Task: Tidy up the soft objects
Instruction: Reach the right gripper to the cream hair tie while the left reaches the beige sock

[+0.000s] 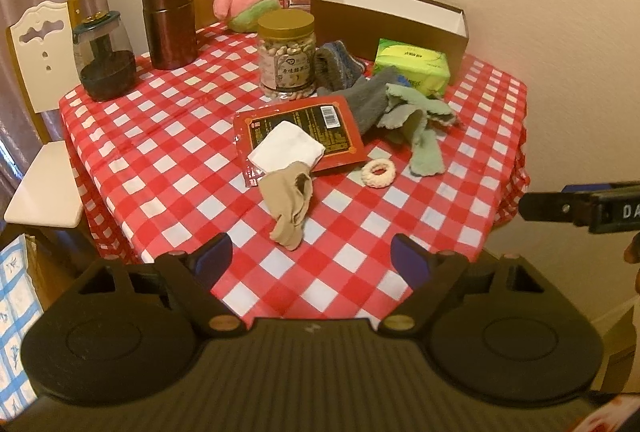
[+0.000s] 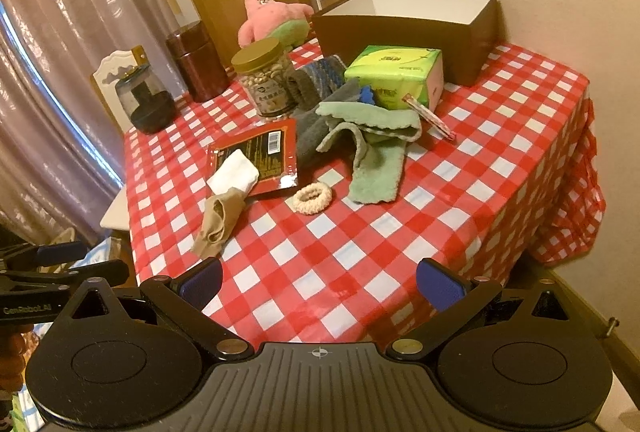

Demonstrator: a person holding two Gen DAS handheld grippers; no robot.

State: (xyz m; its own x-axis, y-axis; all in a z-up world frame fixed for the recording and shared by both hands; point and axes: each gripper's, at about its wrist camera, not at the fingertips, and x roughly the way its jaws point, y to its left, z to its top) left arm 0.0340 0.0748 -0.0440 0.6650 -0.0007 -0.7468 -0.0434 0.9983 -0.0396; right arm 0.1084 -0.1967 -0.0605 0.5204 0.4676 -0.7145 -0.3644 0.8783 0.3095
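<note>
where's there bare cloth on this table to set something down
Bare tablecloth lies along the near edge, past the scrunchie, and right of the green cloth. Crowded: the middle, from nut jar to tissue pack.

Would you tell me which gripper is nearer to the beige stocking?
Left. The left gripper hangs open just short of the beige stocking, almost in line with it. The right gripper is also open, further back and off to its right.

White letters "DA" stand on the right gripper (image 1: 532, 206), cut off by the picture's edge. "GenRobot.AI" stands on the left gripper (image 2: 80, 264). The red packet (image 1: 304, 130) carries a barcode; its small print, the nut jar (image 1: 285, 56) label and the tissue pack (image 1: 412, 66) lettering are unreadable.
</note>
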